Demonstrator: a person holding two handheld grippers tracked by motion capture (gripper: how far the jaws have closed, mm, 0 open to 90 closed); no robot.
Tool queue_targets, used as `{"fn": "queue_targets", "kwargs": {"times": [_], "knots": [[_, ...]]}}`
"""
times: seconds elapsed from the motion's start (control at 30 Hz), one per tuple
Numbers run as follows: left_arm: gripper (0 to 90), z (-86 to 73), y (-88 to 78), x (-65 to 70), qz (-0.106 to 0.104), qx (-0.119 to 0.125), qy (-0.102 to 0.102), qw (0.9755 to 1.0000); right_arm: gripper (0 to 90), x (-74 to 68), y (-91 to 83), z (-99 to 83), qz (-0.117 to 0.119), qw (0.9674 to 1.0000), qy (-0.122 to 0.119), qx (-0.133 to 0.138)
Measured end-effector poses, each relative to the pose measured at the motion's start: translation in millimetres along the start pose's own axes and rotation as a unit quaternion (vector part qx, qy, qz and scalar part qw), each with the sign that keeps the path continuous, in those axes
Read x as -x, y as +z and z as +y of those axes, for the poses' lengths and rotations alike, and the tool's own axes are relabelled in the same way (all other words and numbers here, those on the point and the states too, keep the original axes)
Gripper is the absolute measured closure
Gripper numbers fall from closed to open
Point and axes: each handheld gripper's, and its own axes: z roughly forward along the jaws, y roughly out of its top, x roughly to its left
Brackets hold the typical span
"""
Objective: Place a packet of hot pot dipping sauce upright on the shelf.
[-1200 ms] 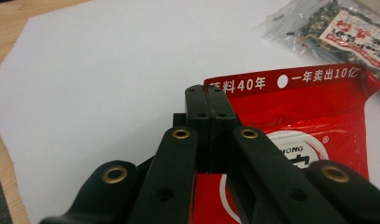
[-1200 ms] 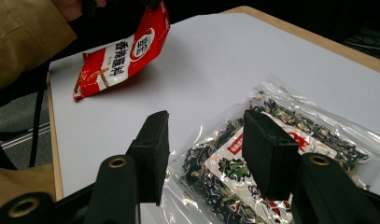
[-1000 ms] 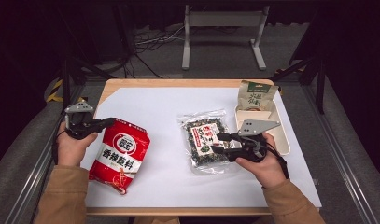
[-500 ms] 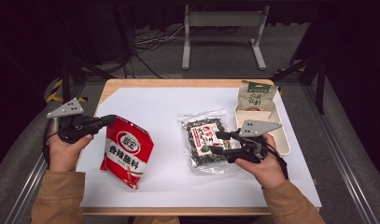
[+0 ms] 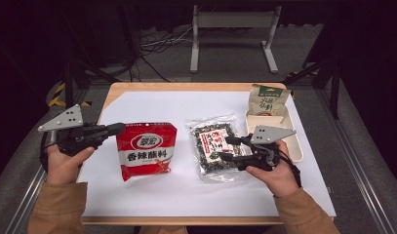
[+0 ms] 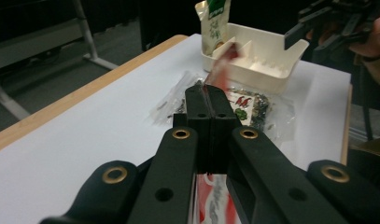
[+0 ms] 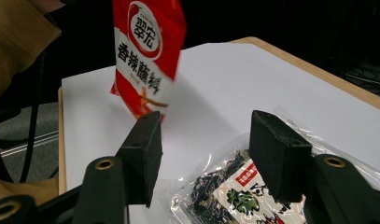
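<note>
High view: glossy red pouch (image 5: 146, 151), pinched flat.

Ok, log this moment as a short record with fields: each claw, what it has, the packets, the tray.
left claw: shut on the top edge of the red packet, which hangs lifted off the sheet
right claw: jaws apart over the clear seaweed packet, not gripping it; they have just been opening
seaweed packet: flat on the white sheet
tray: cream, divided, by the right hand
green pouch: upright at the tray's far end
</note>
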Motion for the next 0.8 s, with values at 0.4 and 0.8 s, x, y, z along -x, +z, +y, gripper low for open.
{"fn": "queue_targets", "kwargs": {"times": [0.4, 0.8], "knots": [[90.0, 8.9, 3.7, 12.1, -0.010, 0.014, 0.018, 0.9997, 44.2, -0.6, 9.2, -0.7, 0.007, 1.0000, 0.000, -0.005], [90.0, 25.0, 23.2, 45.4, -0.096, 0.026, 0.044, 0.9941, 42.2, -18.6, 26.4, 2.6, 0.038, 0.9990, -0.019, -0.016]]}}
